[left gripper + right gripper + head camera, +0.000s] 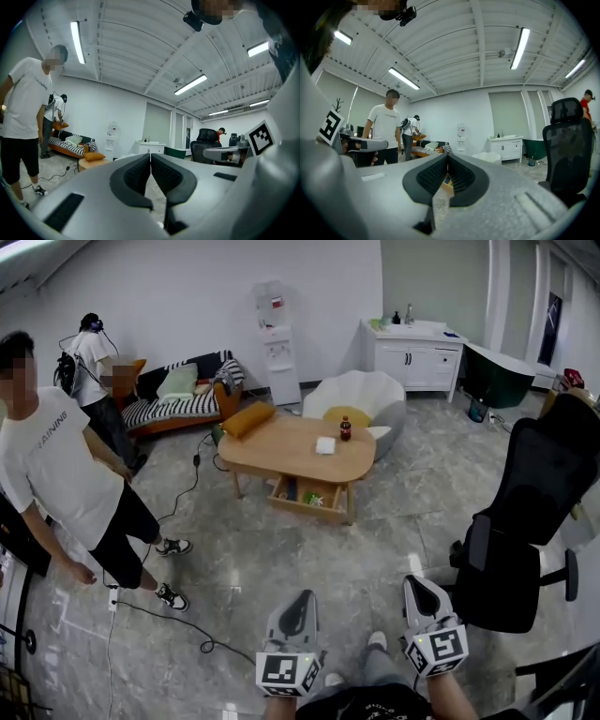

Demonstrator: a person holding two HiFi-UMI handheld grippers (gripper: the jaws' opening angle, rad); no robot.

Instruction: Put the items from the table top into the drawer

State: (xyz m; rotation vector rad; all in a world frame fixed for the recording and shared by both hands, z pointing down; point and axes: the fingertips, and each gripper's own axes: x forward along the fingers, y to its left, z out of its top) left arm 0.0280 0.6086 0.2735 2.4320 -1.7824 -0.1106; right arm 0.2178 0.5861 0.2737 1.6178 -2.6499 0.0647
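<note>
Far off, the open drawer point(298, 507) held small items point(313, 495) too tiny to name; the white thing point(325, 445) on the table point(281, 451) was unclear too. The office chair point(534, 512) ran off the right edge.

light: bright ceiling tubes point(520, 47) | shadows: soft | edges: fisheye-warped, dark corners

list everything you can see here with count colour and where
coffee table: one, light wood, room centre
drawer: one, wood, open under the table
bottle: one, dark with red cap, table top
small item: one, white, table top beside bottle
cushion: one, yellow, table's left end
shell chair: one, white, behind table
office chair: one, black, right
sofa: one, striped, back left
near person: one, white shirt, left
far person: one, white shirt, by sofa
left gripper: one, grey, bottom, shut, empty
right gripper: one, grey, bottom, shut, empty
</note>
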